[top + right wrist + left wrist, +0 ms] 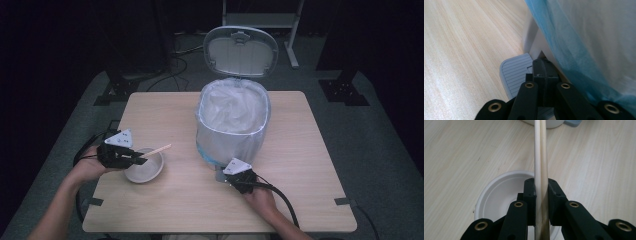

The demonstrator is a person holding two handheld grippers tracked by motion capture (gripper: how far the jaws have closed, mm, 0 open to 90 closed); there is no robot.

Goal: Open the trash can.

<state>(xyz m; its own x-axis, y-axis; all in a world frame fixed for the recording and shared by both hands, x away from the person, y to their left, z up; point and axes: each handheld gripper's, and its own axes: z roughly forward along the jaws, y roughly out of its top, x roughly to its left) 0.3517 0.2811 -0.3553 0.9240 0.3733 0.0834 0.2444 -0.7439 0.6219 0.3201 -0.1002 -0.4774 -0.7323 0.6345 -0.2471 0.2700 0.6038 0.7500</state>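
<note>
Wooden chopsticks [541, 157] in left gripper [541, 195]

We saw a light wooden table [300, 150] with a pale grain. A white bowl [145, 170] sat on it near the left edge, toward the near side. A pedal bin [232, 125], lined with a white bag and with its lid raised, stood at the middle, closer to the far edge. Its grey ribbed pedal [515, 72] reached out just above the tabletop.
</note>
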